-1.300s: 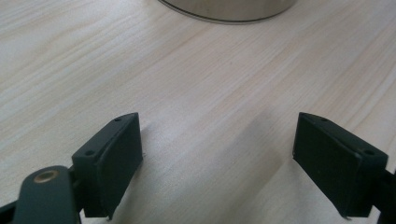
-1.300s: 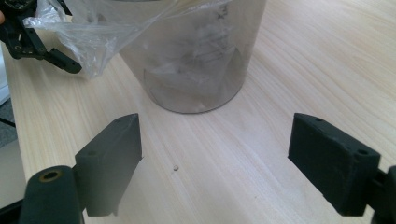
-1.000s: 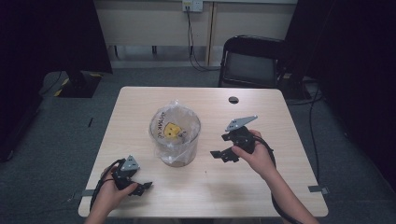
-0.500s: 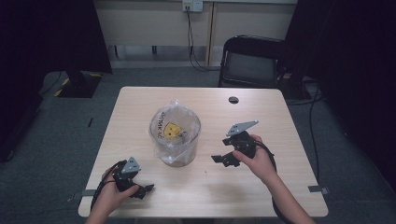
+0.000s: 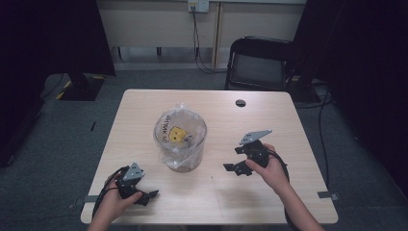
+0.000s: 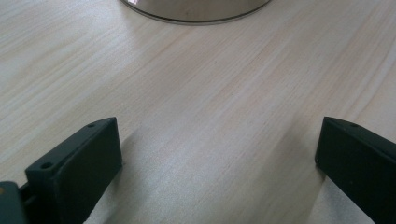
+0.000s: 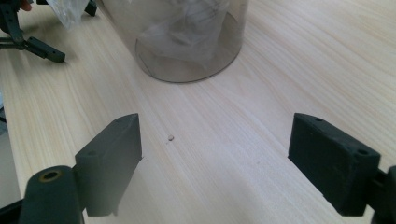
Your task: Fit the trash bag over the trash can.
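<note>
Both my grippers, left and right, gape empty on pale wooden surface; careless reach could topple clear bag-lined plastic tub.

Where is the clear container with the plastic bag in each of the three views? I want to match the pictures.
High view: the clear container stands left of the table's middle, between the two grippers.
Left gripper view: its round base crosses the top edge, ahead of the open jaws.
Right gripper view: it rises at top centre, the crumpled bag inside.
Shared landmark: the pale wood table, its grain visible under both grippers.
</note>
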Demonstrator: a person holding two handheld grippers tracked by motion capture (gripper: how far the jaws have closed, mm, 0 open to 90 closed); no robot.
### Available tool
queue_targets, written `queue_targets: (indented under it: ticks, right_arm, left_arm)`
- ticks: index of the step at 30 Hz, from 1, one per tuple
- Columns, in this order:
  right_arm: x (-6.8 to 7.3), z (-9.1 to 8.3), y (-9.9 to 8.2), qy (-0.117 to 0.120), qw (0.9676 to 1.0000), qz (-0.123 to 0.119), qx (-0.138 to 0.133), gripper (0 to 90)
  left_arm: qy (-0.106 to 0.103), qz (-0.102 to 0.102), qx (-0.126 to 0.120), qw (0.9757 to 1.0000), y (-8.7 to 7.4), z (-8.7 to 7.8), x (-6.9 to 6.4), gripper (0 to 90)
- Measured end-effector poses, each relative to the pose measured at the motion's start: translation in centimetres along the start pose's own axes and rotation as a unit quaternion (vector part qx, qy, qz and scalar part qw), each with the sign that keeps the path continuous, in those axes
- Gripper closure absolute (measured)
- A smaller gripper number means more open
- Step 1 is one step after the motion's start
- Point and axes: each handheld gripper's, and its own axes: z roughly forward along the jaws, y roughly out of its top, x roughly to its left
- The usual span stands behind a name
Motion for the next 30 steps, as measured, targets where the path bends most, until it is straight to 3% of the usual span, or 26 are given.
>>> queue_targets:
  ticks: [30]
  right_arm:
    - [-2.0, 0.1, -4.7, -0.016, 0.9993, 0.032, 0.008, 16.4]
  left_arm:
    - [0.000, -0.001, -0.001, 1.0000, 0.0, 0.0, 0.0, 0.0]
